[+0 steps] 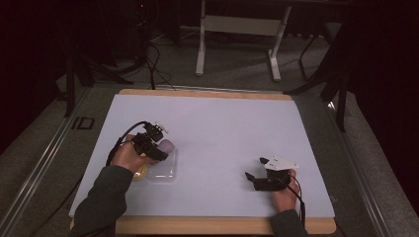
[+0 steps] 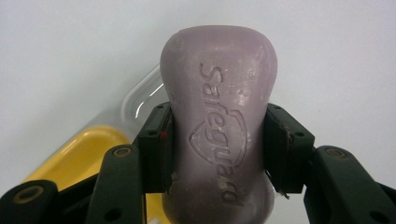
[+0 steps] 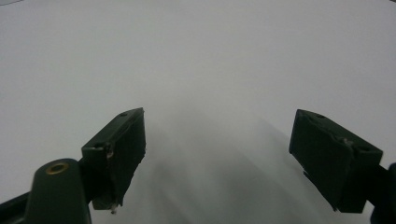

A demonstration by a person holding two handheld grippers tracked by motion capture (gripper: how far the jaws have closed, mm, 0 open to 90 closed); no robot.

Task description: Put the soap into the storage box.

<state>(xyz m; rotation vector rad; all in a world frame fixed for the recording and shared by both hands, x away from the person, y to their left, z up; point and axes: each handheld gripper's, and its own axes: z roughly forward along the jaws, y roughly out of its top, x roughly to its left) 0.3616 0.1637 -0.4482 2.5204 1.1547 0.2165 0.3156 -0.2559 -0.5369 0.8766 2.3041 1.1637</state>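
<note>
Purple soap bar (image 2: 218, 135) is clamped at its waist by the left hand-held gripper (image 2: 218, 149), above the clear soap-dish lid (image 1: 162, 170). The right hand-held gripper (image 3: 219, 158) rests empty, jaws spread wide, on the desk (image 1: 222, 123).

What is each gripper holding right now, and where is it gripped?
The left gripper holds the purple soap bar, clamped across its narrow waist on both sides. The right gripper is open and holds nothing.

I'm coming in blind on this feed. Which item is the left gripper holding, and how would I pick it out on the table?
Start at the white sheet covering the table and go to its near-left part, where the left gripper is. Clamped between its jaws is the soap bar, above a clear lid and a yellow tray. It alone is pale purple, stamped "Safeguard".
</note>
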